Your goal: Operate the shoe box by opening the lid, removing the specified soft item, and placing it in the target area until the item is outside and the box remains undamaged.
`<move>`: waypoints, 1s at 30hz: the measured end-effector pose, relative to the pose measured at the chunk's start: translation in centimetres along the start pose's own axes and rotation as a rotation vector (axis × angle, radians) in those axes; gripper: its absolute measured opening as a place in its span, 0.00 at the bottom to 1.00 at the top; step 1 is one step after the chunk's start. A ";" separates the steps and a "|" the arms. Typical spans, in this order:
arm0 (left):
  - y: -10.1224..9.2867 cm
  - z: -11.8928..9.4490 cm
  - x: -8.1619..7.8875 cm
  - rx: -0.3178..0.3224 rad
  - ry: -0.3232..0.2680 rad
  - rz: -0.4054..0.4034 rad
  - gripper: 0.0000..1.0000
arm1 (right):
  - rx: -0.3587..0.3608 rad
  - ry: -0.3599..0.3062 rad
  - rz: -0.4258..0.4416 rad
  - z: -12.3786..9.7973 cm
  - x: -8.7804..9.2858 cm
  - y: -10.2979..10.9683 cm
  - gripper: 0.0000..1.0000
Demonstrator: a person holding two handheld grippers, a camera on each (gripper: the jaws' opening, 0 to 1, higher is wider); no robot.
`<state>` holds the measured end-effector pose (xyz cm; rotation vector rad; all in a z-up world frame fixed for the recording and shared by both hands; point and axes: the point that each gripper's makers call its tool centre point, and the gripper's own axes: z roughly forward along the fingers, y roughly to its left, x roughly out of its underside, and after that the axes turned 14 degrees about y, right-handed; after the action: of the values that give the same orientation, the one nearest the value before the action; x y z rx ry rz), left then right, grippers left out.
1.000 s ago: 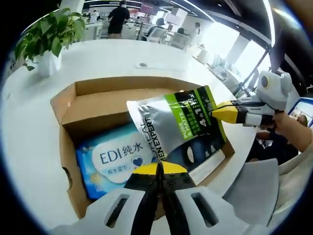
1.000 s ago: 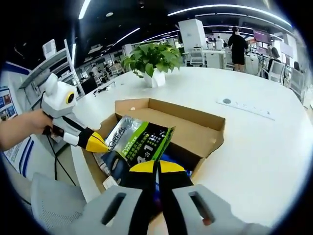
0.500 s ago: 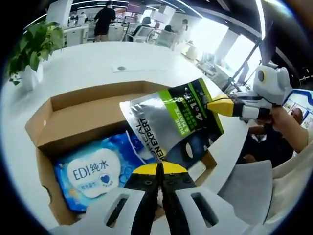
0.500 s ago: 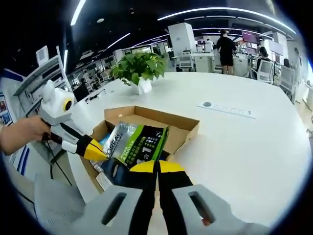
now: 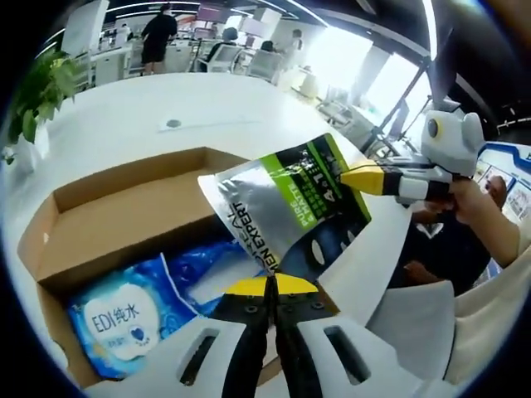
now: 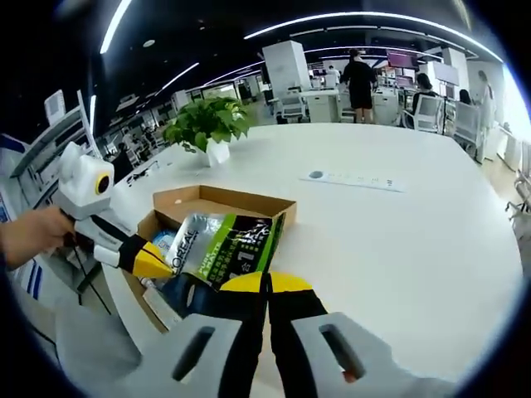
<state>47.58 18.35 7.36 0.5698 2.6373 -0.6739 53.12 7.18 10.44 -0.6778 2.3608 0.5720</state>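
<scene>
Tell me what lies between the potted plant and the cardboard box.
Bare white table separates potted plant and cardboard box, in the right gripper view.

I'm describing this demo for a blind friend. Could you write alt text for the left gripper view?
A silver, green and black pouch is held above an open cardboard shoe box by two hand-held grippers, the left hand-held gripper shut on its bottom edge, the right hand-held gripper on its side. A blue wet-wipes pack lies in the box on a white table.

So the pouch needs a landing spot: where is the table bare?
The white table is bare between the shoe box and the power strip. It is crowded inside the box, around the wipes pack.
</scene>
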 end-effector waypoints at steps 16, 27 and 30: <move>-3.9 3.6 -2.4 0.047 0.030 0.055 0.00 | 0.071 -0.009 0.096 -1.8 1.8 -5.4 0.00; -5.1 6.3 -3.7 0.034 0.087 0.103 0.00 | 0.113 0.025 0.150 -1.3 3.7 -8.7 0.00; -4.9 7.1 -3.6 0.005 0.125 0.139 0.00 | 0.119 0.041 0.155 -0.8 4.3 -9.2 0.00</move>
<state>50.09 9.72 4.89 0.8125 2.6794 -0.6217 55.28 -1.77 6.12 -0.4608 2.4786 0.4826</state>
